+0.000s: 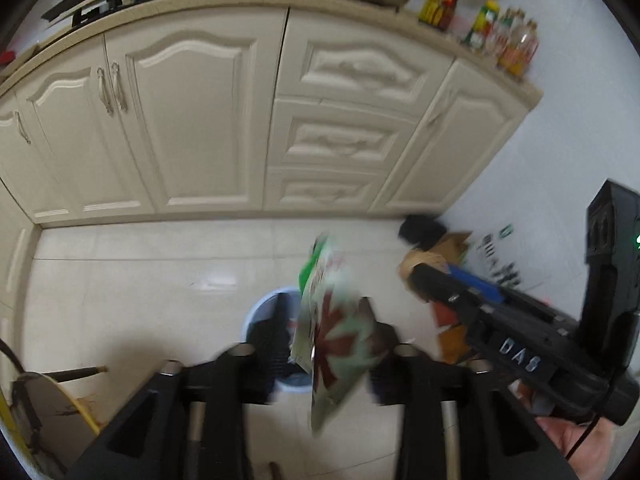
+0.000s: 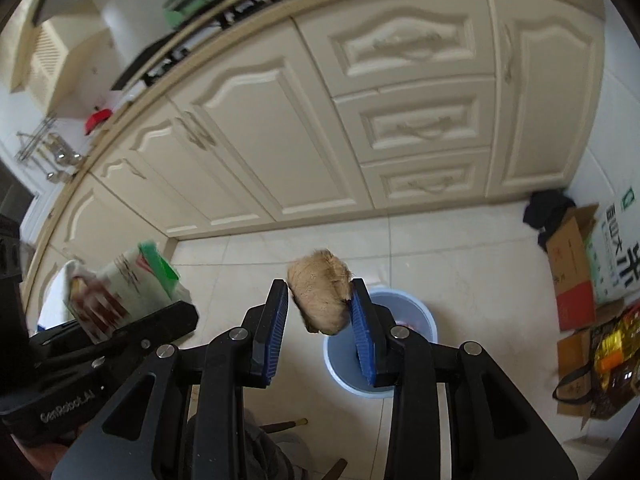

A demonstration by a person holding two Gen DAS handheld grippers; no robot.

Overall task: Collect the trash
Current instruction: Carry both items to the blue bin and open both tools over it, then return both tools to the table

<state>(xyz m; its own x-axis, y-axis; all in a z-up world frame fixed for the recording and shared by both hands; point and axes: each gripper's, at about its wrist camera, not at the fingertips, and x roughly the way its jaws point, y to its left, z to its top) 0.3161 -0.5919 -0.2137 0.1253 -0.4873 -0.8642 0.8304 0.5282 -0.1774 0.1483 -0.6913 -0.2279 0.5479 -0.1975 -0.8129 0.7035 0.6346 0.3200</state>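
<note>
In the left wrist view my left gripper (image 1: 326, 360) stands open over a light blue bin (image 1: 256, 312) on the floor. A green, white and red snack wrapper (image 1: 336, 320) hangs blurred between its fingers, with a gap on its left side. From the right wrist view the same wrapper (image 2: 120, 292) shows at the left gripper's tip. My right gripper (image 2: 320, 300) is shut on a tan fuzzy lump (image 2: 320, 296), pinched between its blue pads (image 2: 362, 328). It hangs just left of and above the bin (image 2: 424, 320), which is partly hidden by the right finger.
Cream cabinets (image 2: 280, 140) run along the back, with a stove, pan and bottles on the counter. Cardboard boxes (image 2: 568, 264), a printed sack, bags and a black bundle (image 2: 548, 208) crowd the right corner. A wooden seat edge (image 1: 52, 412) shows at lower left.
</note>
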